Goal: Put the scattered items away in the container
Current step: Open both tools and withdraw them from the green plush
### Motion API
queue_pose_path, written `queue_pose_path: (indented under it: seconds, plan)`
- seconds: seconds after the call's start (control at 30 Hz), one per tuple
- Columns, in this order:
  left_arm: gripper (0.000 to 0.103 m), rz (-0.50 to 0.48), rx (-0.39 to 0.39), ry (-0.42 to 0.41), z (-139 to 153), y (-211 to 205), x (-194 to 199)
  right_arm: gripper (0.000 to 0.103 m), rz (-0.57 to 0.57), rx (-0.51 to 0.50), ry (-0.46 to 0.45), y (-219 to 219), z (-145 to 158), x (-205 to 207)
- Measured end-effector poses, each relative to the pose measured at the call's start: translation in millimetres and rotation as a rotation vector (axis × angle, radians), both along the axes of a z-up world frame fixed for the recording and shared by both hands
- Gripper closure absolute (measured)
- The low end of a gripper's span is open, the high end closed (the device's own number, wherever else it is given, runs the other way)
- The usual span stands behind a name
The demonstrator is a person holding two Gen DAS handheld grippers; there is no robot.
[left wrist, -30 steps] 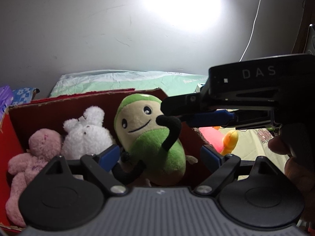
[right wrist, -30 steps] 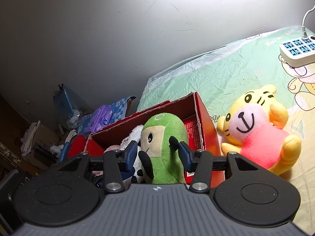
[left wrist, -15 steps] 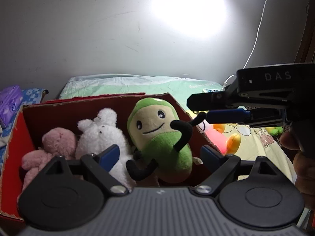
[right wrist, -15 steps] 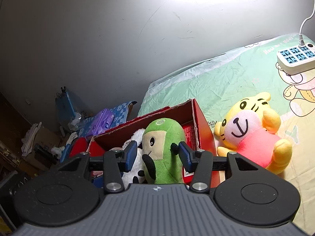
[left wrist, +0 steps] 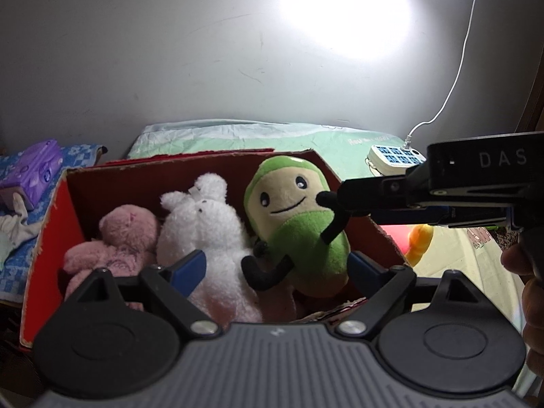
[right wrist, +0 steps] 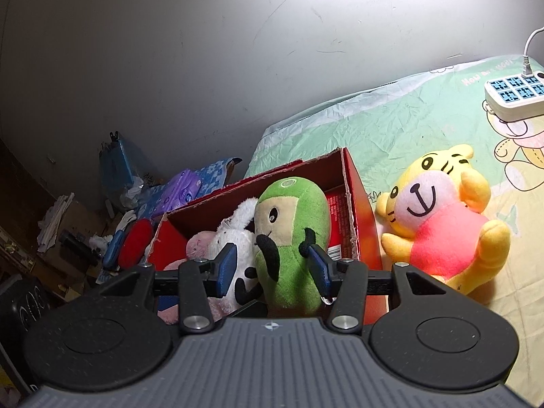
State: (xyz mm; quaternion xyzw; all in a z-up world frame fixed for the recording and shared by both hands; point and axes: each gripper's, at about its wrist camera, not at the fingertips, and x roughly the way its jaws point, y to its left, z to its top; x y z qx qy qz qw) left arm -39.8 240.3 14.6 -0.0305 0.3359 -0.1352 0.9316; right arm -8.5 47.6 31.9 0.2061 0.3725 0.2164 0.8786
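A red cardboard box (left wrist: pixel 51 231) holds a pink plush (left wrist: pixel 122 238), a white plush (left wrist: pixel 204 224) and a green smiling plush (left wrist: pixel 299 224) leaning against its right wall. My left gripper (left wrist: pixel 277 268) hangs open over the box's near side, holding nothing. My right gripper (right wrist: pixel 272 268) is open; the green plush (right wrist: pixel 292 224) stands just beyond its fingers, in the box (right wrist: pixel 353 204). From the left wrist view, the right gripper's fingertips (left wrist: pixel 353 197) end beside the plush's raised black arm. A yellow tiger plush (right wrist: pixel 442 231) in a pink shirt lies on the bed right of the box.
A white power strip (right wrist: pixel 513 95) with its cord lies on the green sheet (right wrist: pixel 391 125) at the far right. A purple pack (left wrist: pixel 34 173) and cluttered items sit left of the box beyond the bed. The grey wall stands close behind. A hand (left wrist: pixel 530 272) holds the right gripper.
The right gripper has drawn back to the right, away from the green plush, which stays in the box. Both cameras have pulled back, showing more of the box.
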Motion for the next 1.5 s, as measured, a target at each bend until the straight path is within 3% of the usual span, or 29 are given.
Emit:
queue_pose_path:
  seconds: [0.4, 0.87, 1.07, 1.5]
  plan:
    - [0.009, 0.091, 0.102, 0.062, 2.0, -3.4, 3.7, 0.052, -0.025, -0.059, -0.056, -4.7, 11.2, -14.5]
    - [0.009, 0.134, 0.162, 0.116, 2.8, -27.1, 12.3, 0.051, -0.025, -0.040, -0.020, -35.5, 0.5, -16.6]
    - [0.006, 0.159, 0.189, 0.102, 10.7, -56.3, 10.1, 0.048, -0.022, -0.033, -0.015, -65.8, 0.5, -15.1]
    - [0.002, 0.162, 0.155, 0.018, 24.1, -108.9, -10.5, 0.048, 0.002, -0.052, 0.046, -129.8, -13.8, -9.4]
